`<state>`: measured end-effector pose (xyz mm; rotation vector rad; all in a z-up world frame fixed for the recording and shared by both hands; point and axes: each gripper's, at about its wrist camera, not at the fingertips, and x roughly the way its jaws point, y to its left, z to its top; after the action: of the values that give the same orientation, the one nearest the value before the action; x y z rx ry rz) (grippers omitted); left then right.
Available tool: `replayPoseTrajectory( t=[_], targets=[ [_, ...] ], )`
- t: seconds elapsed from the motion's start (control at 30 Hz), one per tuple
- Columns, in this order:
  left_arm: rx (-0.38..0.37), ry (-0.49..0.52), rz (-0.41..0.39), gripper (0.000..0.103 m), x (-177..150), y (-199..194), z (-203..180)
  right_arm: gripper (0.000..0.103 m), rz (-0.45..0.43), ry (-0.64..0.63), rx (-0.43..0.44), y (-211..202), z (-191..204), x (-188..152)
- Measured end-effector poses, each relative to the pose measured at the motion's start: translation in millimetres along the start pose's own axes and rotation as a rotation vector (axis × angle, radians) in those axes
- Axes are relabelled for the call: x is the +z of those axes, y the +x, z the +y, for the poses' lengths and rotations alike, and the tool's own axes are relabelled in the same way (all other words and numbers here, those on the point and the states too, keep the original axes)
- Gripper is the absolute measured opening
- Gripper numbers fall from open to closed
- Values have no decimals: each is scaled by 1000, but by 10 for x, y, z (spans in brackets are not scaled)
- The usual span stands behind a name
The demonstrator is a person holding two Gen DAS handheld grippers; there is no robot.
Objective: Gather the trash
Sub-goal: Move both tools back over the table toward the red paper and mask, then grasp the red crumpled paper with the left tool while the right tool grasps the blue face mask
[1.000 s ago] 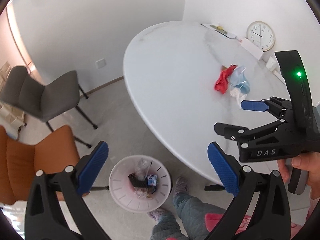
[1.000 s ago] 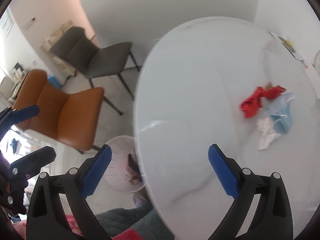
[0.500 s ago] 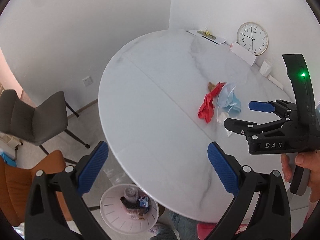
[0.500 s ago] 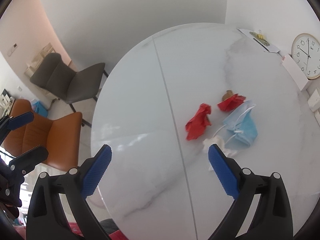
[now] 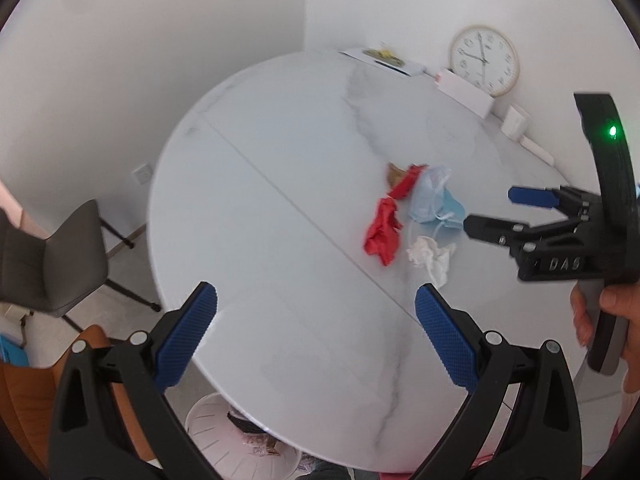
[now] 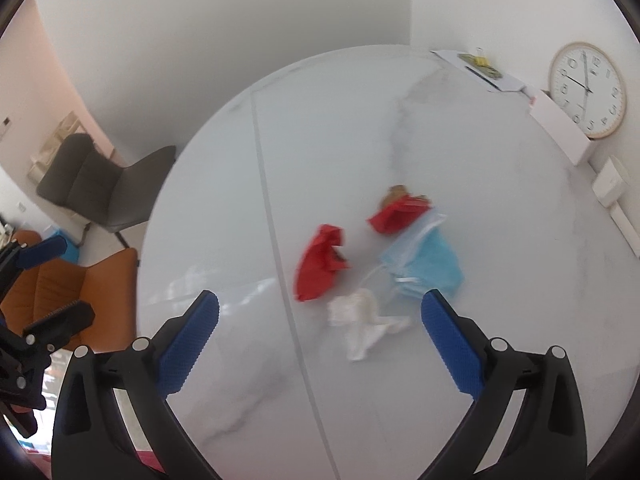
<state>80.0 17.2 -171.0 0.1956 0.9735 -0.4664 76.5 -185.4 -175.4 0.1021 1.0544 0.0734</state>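
Note:
A small heap of trash lies on the round white marble table (image 5: 280, 152): a red crumpled wrapper (image 5: 382, 232) (image 6: 320, 266), a second red wrapper (image 6: 398, 214) with a brown scrap, a blue face mask (image 5: 434, 200) (image 6: 428, 262) and a white crumpled tissue (image 5: 430, 256) (image 6: 360, 318). My right gripper (image 6: 320, 338) is open and empty, just short of the tissue; it also shows in the left wrist view (image 5: 492, 210). My left gripper (image 5: 316, 334) is open and empty above the table's near edge. A white trash bin (image 5: 224, 440) with rubbish peeks out below the table edge.
A wall clock (image 6: 586, 90), white boxes (image 6: 560, 128) and papers (image 6: 478, 66) stand at the table's far side. A grey chair (image 6: 96, 180) and an orange chair (image 6: 80, 284) stand on the floor to the left.
Both grippers have swung from over the floor and bin up over the table. The trash heap now lies closer and more central, right in front of my right gripper.

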Motion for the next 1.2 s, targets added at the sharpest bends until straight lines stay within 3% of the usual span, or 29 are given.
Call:
replayPoseTrajectory(
  t=[0.43,0.8,0.87,1.0,1.1,1.17,1.2],
  targets=[
    [-156,56,63,95,481,1032,-531,100,48,113,-52,274,-827,24],
    [-127,70,172,94,767,2017,-742,100,65,89,-32,773,-1232,435],
    [-128,70,199,81,758,2131,-738,100,70,82,-22,891,-1290,524],
    [-121,52,242,69,737,2302,-701,100,83,68,-7,1109,-1361,661],
    [-128,32,263,54,702,2354,-651,100,92,51,10,1240,-1355,734],
    [-134,24,278,39,678,2388,-638,100,94,42,18,1292,-1337,772],
    [-129,26,280,39,666,2396,-631,100,96,41,25,1311,-1329,783]
  ],
)
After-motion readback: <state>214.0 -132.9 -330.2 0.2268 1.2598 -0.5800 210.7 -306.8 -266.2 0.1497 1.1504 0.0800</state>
